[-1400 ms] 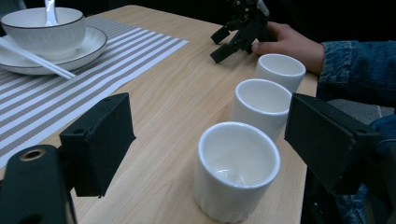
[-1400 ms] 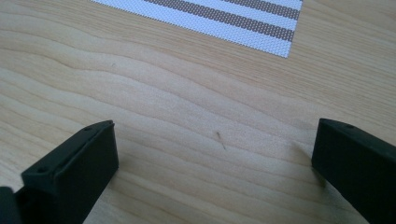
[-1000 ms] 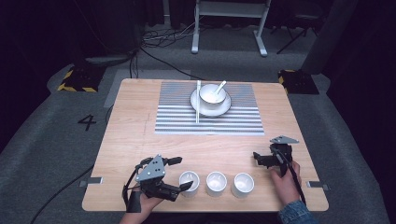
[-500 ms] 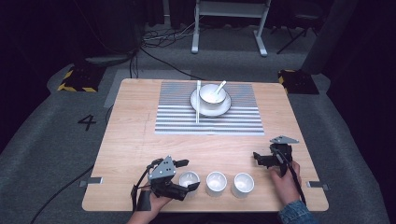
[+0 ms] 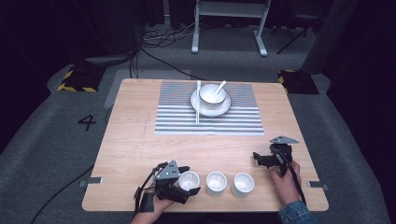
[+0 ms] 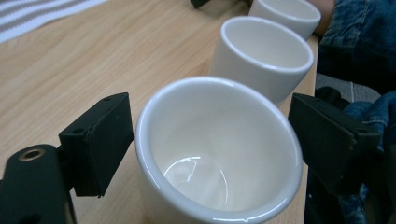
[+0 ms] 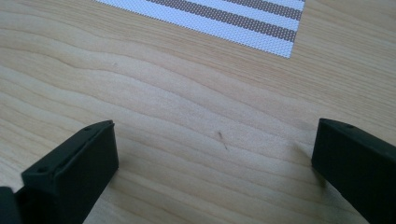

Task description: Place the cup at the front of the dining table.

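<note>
Three white cups stand in a row near the table's front edge. My left gripper (image 5: 187,181) has its jaws on either side of the left cup (image 5: 189,177), which stands upright on the wood. In the left gripper view the empty left cup (image 6: 219,154) sits between the two black pads (image 6: 100,144), which press against its wall, so the left gripper (image 6: 210,121) is shut on it. My right gripper (image 5: 259,159) is to the right of the row and points left. It hovers open over bare wood (image 7: 215,140) with nothing between its jaws.
The middle cup (image 5: 216,183) and the right cup (image 5: 243,185) stand close beside the held one. At the back, a striped mat (image 5: 177,116) carries a plate (image 5: 223,110) with a bowl (image 5: 211,93), a spoon (image 5: 219,86) and chopsticks (image 5: 198,100).
My left gripper slid right along the front edge until its jaws came around the left cup. The right gripper stayed where it was.
</note>
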The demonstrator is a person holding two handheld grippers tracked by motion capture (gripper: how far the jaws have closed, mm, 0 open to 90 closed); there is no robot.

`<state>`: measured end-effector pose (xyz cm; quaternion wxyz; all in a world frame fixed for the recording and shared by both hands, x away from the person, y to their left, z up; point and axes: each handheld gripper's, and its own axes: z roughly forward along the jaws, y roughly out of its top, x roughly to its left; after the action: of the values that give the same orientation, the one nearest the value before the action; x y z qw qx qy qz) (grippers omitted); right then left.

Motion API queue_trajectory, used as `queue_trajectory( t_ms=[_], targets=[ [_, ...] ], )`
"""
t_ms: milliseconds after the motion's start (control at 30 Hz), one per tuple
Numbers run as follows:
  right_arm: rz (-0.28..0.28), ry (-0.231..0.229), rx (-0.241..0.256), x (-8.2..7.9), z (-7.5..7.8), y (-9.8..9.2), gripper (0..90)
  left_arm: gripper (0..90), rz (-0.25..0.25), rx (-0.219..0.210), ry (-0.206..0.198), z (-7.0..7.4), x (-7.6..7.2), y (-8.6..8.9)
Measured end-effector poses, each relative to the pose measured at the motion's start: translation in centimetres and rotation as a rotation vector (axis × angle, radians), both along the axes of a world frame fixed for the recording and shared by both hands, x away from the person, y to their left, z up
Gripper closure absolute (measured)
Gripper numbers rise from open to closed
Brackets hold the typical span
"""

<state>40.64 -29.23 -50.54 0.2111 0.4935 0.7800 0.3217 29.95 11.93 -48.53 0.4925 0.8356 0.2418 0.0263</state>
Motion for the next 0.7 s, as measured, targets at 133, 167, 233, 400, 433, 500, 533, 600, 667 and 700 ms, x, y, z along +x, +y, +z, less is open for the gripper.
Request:
queue_trajectory(
  t_ms=[133,167,233,400,433,500,533,600,667,700],
  targets=[
    [0.0,0.0,0.0,0.0,0.0,0.0,0.4,16.0,-0.019,0.063,0.024,-0.5,0.1,-0.5],
    [0.0,0.0,0.0,0.0,0.0,0.0,0.4,16.0,-0.019,0.084,0.027,-0.7,0.1,-0.6],
    [0.0,0.0,0.0,0.0,0.0,0.0,0.5,16.6,-0.019,0.114,0.021,-0.8,0.0,-0.8],
    [0.0,0.0,0.0,0.0,0.0,0.0,0.4,18.8,-0.027,0.159,0.007,-1.1,-0.1,-1.2],
    [0.0,0.0,0.0,0.0,0.0,0.0,0.4,20.3,-0.023,0.168,-0.005,-1.0,-0.2,-1.2],
    [0.0,0.0,0.0,0.0,0.0,0.0,0.4,24.7,-0.016,0.165,-0.003,-1.0,-0.2,-1.0],
    [0.0,0.0,0.0,0.0,0.0,0.0,0.4,25.0,-0.015,0.165,-0.005,-1.0,-0.2,-1.0],
    [0.0,0.0,0.0,0.0,0.0,0.0,0.4,25.3,-0.014,0.169,-0.015,-1.0,-0.3,-1.1],
    [0.0,0.0,0.0,0.0,0.0,0.0,0.4,25.4,-0.013,0.17,-0.015,-1.0,-0.3,-1.1],
    [0.0,0.0,0.0,0.0,0.0,0.0,0.4,25.4,-0.013,0.169,-0.014,-1.0,-0.2,-1.1]
  ],
)
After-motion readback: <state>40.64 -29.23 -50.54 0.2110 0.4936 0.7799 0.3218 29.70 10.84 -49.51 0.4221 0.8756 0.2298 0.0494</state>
